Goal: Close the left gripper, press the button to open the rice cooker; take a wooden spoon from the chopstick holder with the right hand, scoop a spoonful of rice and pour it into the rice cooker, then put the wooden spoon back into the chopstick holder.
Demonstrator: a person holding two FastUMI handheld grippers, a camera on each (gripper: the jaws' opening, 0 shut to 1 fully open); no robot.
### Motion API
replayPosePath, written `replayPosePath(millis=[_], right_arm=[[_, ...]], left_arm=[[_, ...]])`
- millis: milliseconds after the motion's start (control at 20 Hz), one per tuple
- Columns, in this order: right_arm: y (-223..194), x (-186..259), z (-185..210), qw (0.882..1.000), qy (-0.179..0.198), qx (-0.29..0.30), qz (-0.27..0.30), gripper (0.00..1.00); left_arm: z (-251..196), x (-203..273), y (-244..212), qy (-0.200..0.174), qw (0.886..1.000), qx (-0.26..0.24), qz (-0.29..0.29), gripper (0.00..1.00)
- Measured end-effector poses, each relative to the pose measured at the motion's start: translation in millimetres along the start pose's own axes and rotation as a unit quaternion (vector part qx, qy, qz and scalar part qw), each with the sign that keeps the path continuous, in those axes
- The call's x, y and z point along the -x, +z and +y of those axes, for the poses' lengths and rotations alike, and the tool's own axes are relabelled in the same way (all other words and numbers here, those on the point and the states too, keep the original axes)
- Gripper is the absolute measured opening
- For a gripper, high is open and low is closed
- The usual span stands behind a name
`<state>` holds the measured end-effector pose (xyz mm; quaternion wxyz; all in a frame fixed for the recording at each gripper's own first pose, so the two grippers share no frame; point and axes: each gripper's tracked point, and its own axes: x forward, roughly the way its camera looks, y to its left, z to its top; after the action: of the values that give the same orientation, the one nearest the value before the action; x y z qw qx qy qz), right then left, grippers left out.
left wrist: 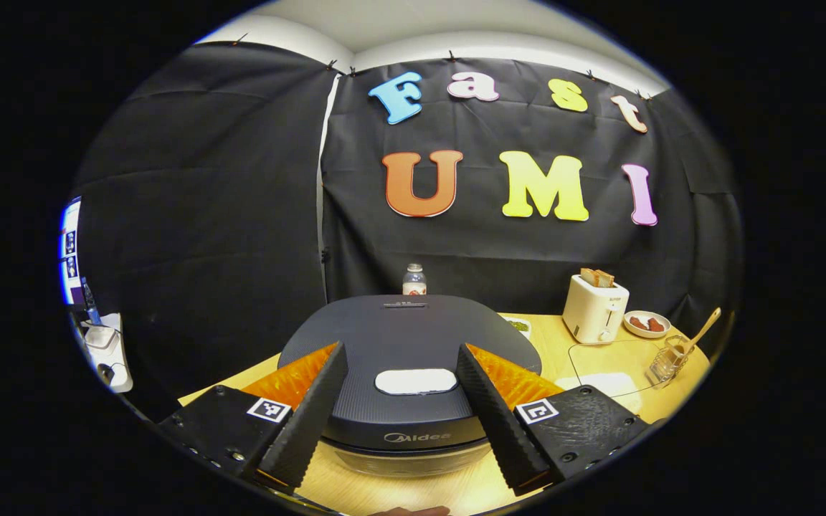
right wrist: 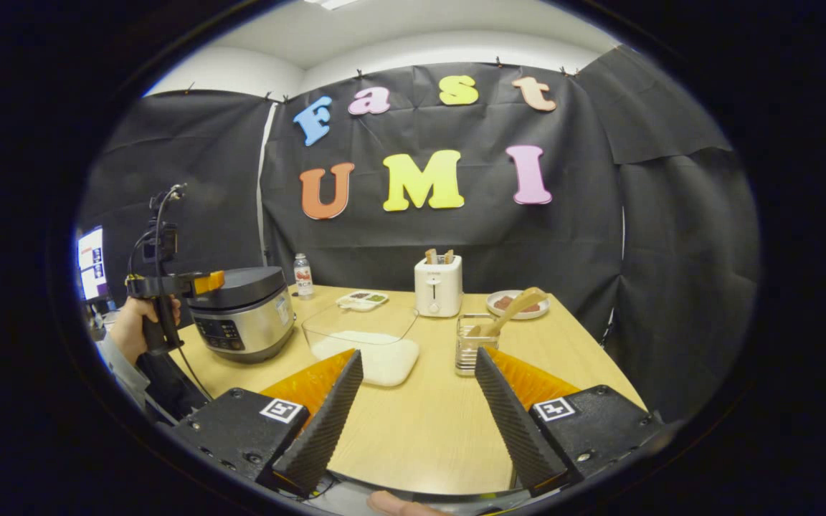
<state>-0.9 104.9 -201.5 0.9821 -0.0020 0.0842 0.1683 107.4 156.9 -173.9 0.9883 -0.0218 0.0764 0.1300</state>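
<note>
The dark rice cooker (left wrist: pixel 406 337) stands shut right in front of my left gripper (left wrist: pixel 402 362), whose fingers are spread wide either side of its pale lid button (left wrist: pixel 416 380) without touching it. In the right gripper view the same cooker (right wrist: pixel 244 315) sits at the table's left with the left gripper (right wrist: pixel 201 283) held over its rim by a hand (right wrist: pixel 130 326). My right gripper (right wrist: pixel 416 369) is open above the table, empty. Ahead of it stands the wire chopstick holder (right wrist: pixel 474 344) with the wooden spoon (right wrist: pixel 513 309) leaning out, and the clear rice container (right wrist: pixel 366 344).
A white toaster (right wrist: pixel 438 285) with bread, a small plate (right wrist: pixel 517 304) of food, a divided dish (right wrist: pixel 363 299) and a bottle (right wrist: pixel 303 275) stand along the back of the wooden table (right wrist: pixel 420 423). A monitor (right wrist: pixel 90 261) glows at far left.
</note>
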Motion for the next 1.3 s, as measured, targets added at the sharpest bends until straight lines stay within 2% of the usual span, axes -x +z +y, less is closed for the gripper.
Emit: replayPosePath(millis=[50, 100, 200, 350, 400, 450, 500, 600, 650, 700, 800, 1100, 1300], right_arm=[[0, 0, 1, 1.000, 0.000, 0.001, 0.000, 1.00], [0, 0, 1, 1.000, -0.001, 0.001, 0.000, 0.97], [0, 0, 1, 1.000, -0.004, 0.004, 0.000, 1.00], [8, 4, 2, 1.000, -0.009, 0.012, -0.005, 1.00], [11, 7, 4, 1.000, -0.009, 0.014, -0.009, 0.97], [15, 10, 5, 1.000, -0.009, 0.017, -0.013, 1.00], [19, 12, 3, 1.000, -0.011, 0.018, -0.018, 1.00], [24, 21, 0, 0.999, -0.019, 0.020, -0.023, 0.97], [28, 26, -1, 0.999, -0.022, 0.022, -0.027, 0.97], [34, 32, -2, 0.999, -0.026, 0.024, -0.032, 0.97], [43, 42, -5, 0.998, -0.032, 0.025, -0.042, 1.00], [79, 70, -16, 0.996, -0.053, 0.019, -0.071, 1.00], [104, 90, -26, 0.994, -0.063, 0.003, -0.088, 1.00]], left_arm=[[1, 2, 0, -0.001, 1.000, 0.002, -0.010, 0.99], [1, 2, 0, -0.001, 1.000, 0.009, -0.019, 1.00], [1, 0, 3, -0.001, 0.999, 0.006, -0.034, 0.99], [1, -1, 4, 0.003, 0.999, 0.007, -0.033, 0.98], [1, 0, 5, 0.003, 1.000, 0.009, -0.029, 0.98], [0, 2, 8, -0.002, 1.000, 0.016, -0.027, 0.87], [-1, 5, 8, -0.004, 0.999, 0.027, -0.018, 0.97], [-6, 16, 17, -0.006, 0.999, 0.039, -0.020, 0.96], [-7, 22, 22, -0.006, 0.999, 0.039, -0.025, 1.00], [-8, 27, 28, -0.005, 0.999, 0.036, -0.032, 0.95], [-14, 43, 40, -0.011, 0.999, 0.028, -0.038, 0.95], [-38, 115, 84, -0.037, 0.997, 0.013, -0.068, 0.94], [-63, 166, 93, -0.065, 0.996, 0.012, -0.063, 0.94]])
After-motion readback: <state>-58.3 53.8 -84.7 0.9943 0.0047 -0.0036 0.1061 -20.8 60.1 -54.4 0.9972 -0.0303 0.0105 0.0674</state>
